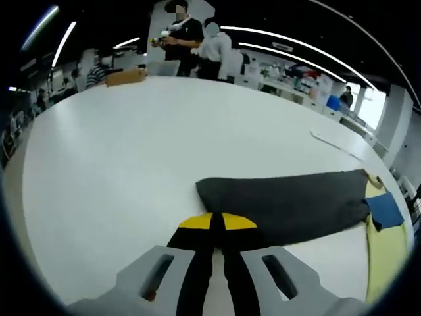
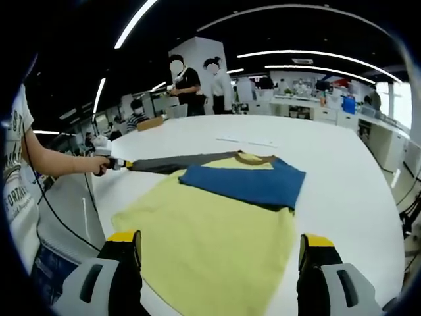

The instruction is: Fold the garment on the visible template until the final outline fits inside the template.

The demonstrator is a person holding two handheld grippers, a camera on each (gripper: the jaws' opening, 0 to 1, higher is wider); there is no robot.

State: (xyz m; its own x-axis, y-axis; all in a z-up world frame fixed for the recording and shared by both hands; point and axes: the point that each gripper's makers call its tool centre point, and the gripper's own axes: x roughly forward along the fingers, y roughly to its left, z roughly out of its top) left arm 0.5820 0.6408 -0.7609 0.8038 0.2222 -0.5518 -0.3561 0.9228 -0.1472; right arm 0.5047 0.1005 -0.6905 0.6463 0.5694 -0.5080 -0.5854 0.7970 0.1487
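Garment — a yellow knit top with a blue chest panel and dark grey sleeves (image 2: 217,230) — is lying flat on the white round counter (image 2: 355,151), one grey sleeve (image 1: 289,204) stretching out sideways. The left hand-held gripper (image 1: 217,222) is pressing its jaws together, seemingly on that sleeve's cuff, though the pinch itself is hidden. The right hand-held gripper (image 2: 220,249) is hovering spread over the hem, holding nothing. A loose pinch risks dropping the sleeve mid-fold — and tugging could be dragging the body askew.
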